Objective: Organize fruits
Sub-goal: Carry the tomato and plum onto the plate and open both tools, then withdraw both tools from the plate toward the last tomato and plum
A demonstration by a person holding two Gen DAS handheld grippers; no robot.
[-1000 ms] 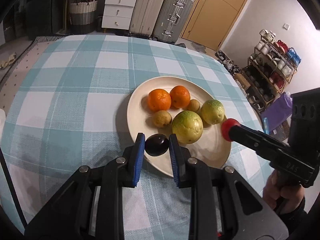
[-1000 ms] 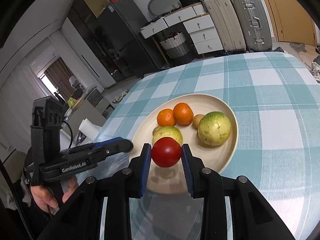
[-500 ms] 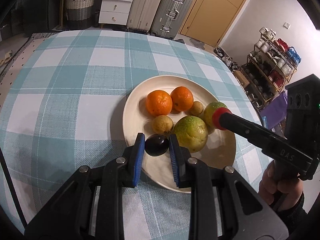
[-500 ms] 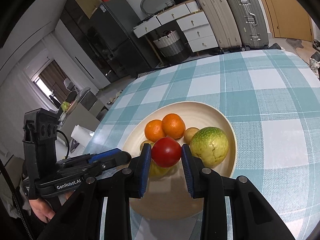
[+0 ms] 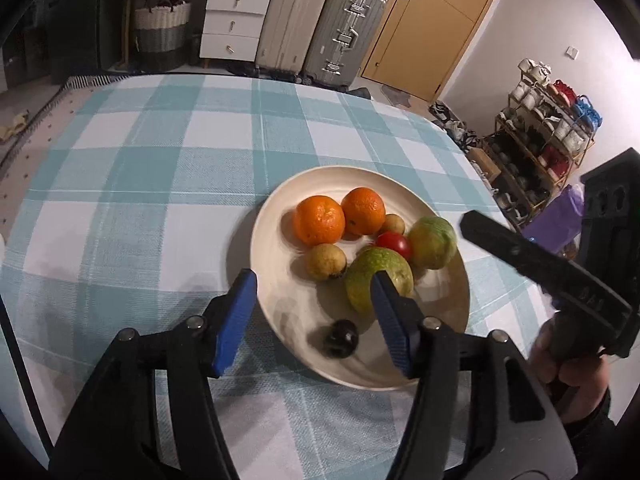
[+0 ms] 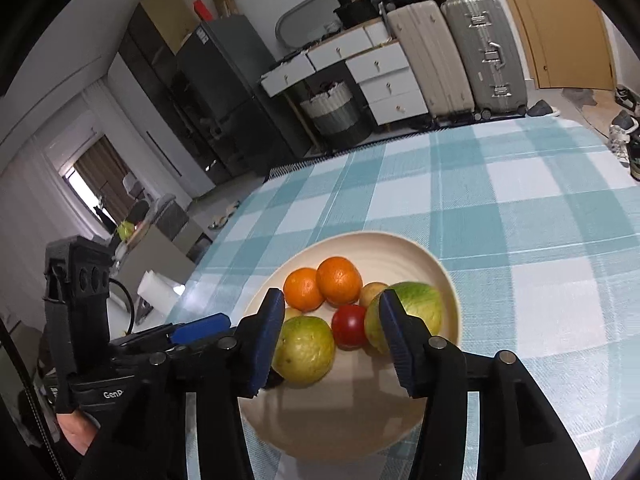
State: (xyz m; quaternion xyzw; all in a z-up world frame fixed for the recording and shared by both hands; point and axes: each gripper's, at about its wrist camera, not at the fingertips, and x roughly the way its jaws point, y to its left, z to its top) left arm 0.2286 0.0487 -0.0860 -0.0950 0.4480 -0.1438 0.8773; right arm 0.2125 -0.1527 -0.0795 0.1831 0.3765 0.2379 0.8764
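1. We note a dark plum [image 5: 340, 338], glossy and slightly blurred, lying on the near part of the cream plate [image 5: 280, 216].
2. A red tomato [image 6: 349, 325] sits between two green-yellow guavas [image 6: 306, 349].
3. The table wears a teal-and-white checked cloth [image 5: 160, 184]; suitcases [image 5: 320, 28] and white drawers [image 5: 236, 24] stand behind.
4. The plate also carries two oranges [image 5: 319, 219] and two small tan fruits (kind unclear) [image 5: 326, 261].
5. Our left gripper [image 5: 312, 308] is opening, pads clear of the plum between them; the right gripper [image 6: 332, 336] is opening too, holding nothing.
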